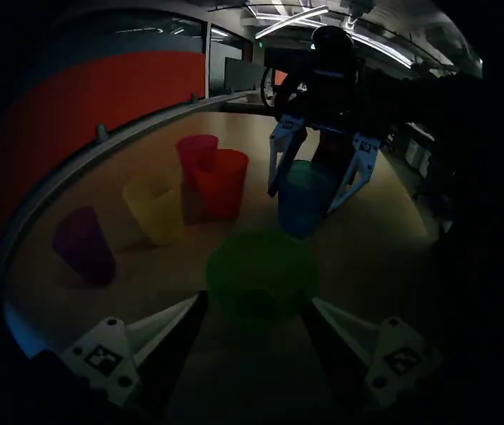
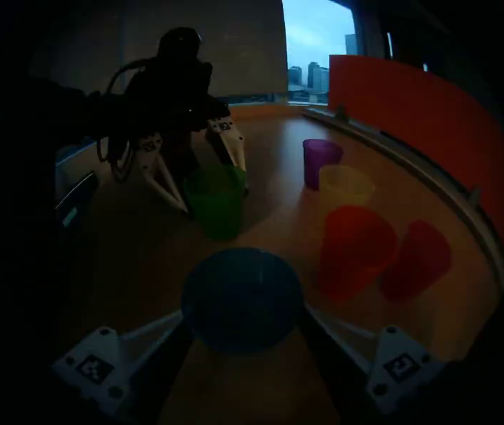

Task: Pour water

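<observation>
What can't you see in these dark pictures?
- Water inside green cup, left gripper view: too dark to tell.
- Water inside blue cup, right gripper view: too dark.
- Pink cup's lower half, left gripper view: red cup covers it.
- Person's arm, right gripper view: lost in shadow.

On your light wooden table (image 2: 145, 241) stand four translucent plastic cups: purple (image 2: 321, 161), yellow (image 2: 344, 185), orange-red (image 2: 354, 249) and crimson (image 2: 418, 258), the last two close together. An orange wall panel (image 2: 422, 106) runs behind them.
</observation>
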Demonstrator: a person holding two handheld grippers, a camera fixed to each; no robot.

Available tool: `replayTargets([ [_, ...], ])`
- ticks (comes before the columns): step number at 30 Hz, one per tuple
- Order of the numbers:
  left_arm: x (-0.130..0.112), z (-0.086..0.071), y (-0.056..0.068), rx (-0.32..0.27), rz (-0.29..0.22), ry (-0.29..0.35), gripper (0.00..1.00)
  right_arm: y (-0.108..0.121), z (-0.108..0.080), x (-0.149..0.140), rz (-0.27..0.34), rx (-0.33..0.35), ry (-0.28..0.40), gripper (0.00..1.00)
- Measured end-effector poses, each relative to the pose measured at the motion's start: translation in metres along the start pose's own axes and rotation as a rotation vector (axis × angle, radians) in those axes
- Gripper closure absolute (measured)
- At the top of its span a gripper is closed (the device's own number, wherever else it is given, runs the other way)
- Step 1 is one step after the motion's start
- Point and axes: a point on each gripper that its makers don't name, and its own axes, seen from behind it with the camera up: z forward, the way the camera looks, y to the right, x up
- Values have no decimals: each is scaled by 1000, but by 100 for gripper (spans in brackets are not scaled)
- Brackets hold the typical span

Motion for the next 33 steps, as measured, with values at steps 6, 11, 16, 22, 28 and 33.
replayTargets([
  [6, -1, 0, 2, -15, -12, -14, 18, -3, 0, -1, 0, 13, 1, 10],
  [11, 5, -2, 5, -27, -12, -5, 18, -4, 1, 0, -2, 15, 6, 13],
  [16, 6, -3, 9, -32, -3, -8, 19, -3, 1, 0, -2, 12, 12, 14],
  [22, 7, -5, 18, -49, 0, -3, 20, -2, 2, 2, 4, 3, 24, 14],
  [28, 10, -5, 21, -52, -10, 7, 20, 0, 2, 1, 5, -4, 28, 14],
  [33, 12, -6, 19, -41, -21, 19, 21, 0, 1, 1, 9, -7, 29, 15],
])
